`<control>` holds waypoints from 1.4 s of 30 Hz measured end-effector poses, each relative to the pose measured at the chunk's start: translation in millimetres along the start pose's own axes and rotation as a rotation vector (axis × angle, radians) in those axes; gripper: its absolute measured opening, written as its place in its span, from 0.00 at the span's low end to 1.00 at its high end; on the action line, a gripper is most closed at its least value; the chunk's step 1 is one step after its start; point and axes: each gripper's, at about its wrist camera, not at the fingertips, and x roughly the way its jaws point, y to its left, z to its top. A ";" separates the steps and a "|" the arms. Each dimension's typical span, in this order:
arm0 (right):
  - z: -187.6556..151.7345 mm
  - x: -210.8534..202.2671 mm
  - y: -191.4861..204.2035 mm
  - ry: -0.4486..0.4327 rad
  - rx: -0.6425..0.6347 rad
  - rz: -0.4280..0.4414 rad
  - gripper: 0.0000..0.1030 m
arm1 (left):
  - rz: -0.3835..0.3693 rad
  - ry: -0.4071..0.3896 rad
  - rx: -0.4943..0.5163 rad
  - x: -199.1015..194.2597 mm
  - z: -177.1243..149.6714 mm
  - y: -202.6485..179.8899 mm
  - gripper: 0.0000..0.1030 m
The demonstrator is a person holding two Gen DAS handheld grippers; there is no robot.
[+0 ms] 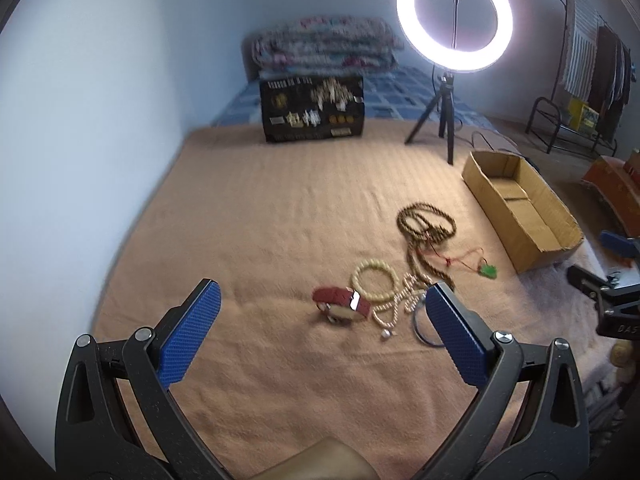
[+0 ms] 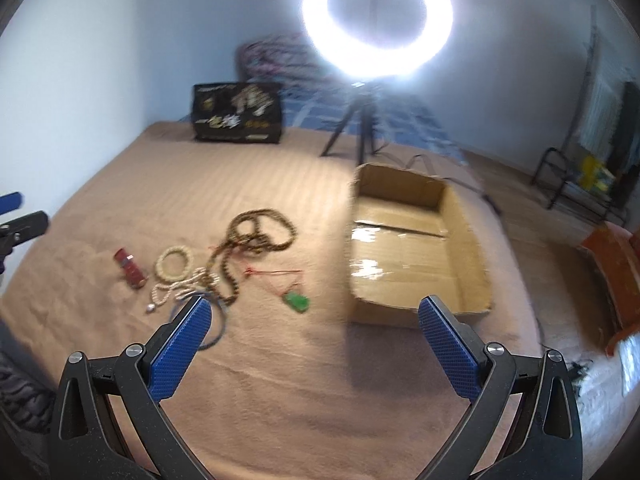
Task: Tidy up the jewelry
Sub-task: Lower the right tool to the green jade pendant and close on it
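Jewelry lies in a loose pile on the tan blanket (image 1: 260, 208): a red strap watch (image 1: 340, 305), a cream bead bracelet (image 1: 375, 280), a pearl strand (image 1: 394, 310), a long brown bead necklace (image 1: 426, 226), a green pendant on red cord (image 1: 489, 271) and a thin metal bangle (image 1: 420, 330). The same pile shows in the right wrist view: watch (image 2: 129, 269), brown necklace (image 2: 256, 236), green pendant (image 2: 297, 302). My left gripper (image 1: 322, 322) is open and empty, just short of the watch. My right gripper (image 2: 316, 334) is open and empty, between the pile and an empty cardboard box (image 2: 416, 248).
The cardboard box (image 1: 524, 210) lies right of the pile. A ring light on a tripod (image 1: 454, 20) stands behind it. A black display box (image 1: 312, 110) stands at the back, with folded quilts (image 1: 324, 46) beyond. A clothes rack (image 1: 592, 76) is at far right.
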 end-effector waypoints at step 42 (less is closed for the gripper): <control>10.1 150.5 22.8 0.372 -0.244 0.074 0.33 | -0.191 0.415 -0.120 132.5 0.2 10.5 0.77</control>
